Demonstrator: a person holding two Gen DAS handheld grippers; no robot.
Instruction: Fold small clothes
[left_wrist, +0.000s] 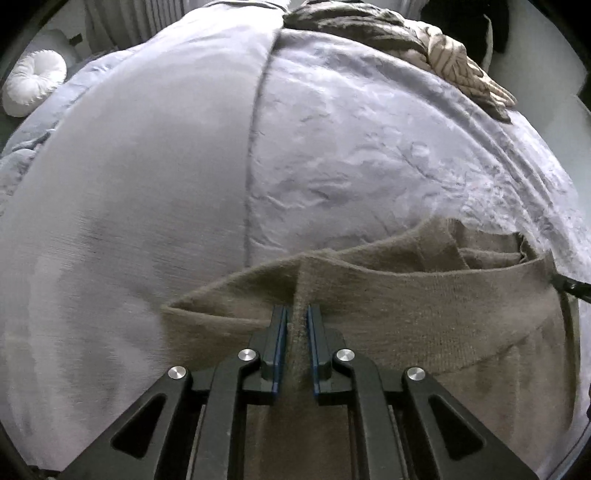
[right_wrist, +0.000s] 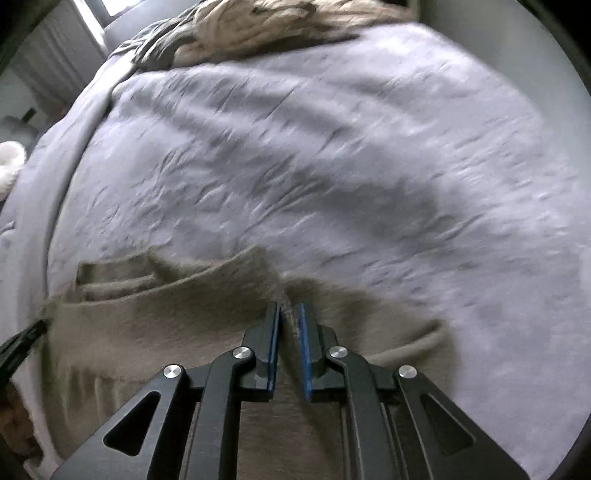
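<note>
My left claw (left_wrist: 297, 314) and right claw (right_wrist: 287, 312) each pinch the brown sweater (left_wrist: 424, 306), its long edge stretched between them over the bed (left_wrist: 147, 184).

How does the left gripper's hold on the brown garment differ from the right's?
The left gripper pinches a sharp raised ridge of the brown garment; the right gripper pinches a blurrier bunch. The left view is crisp, the right smeared. Both are shut on the garment over the grey bedspread.

garment (left_wrist: 406, 295) lies on blanket (left_wrist: 351, 147), pillow (left_wrist: 35, 86) far left, clothes pile (left_wrist: 406, 37) behind
</note>
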